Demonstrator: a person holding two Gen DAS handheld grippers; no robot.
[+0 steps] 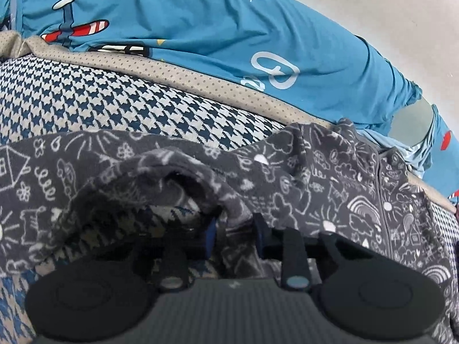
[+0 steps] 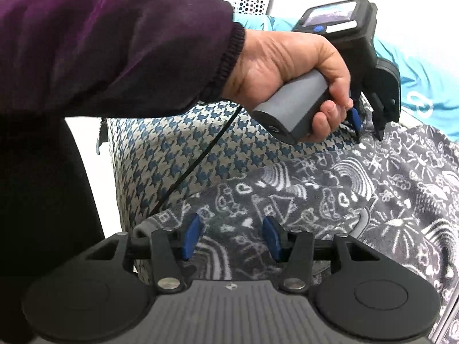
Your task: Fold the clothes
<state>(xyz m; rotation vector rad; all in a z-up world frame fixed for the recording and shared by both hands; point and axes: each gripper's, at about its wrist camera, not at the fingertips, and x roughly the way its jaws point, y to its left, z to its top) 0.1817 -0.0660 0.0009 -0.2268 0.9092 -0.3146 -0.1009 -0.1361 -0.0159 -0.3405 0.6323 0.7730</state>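
Fleecy matt grey garment (image 1: 330,177) on woven houndstooth cloth (image 1: 114,100).

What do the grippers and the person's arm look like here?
Both grippers, the left gripper and the right gripper, are black with blue finger pads, round side discs and a ribbed grey base. The left has a grey handle and a thin black cable. The sleeve is dark purple with a ribbed cuff.

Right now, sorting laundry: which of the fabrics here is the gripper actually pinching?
The dark grey doodle-print garment, bunched in the left gripper; the blue airplane-print garment lies beyond, untouched.
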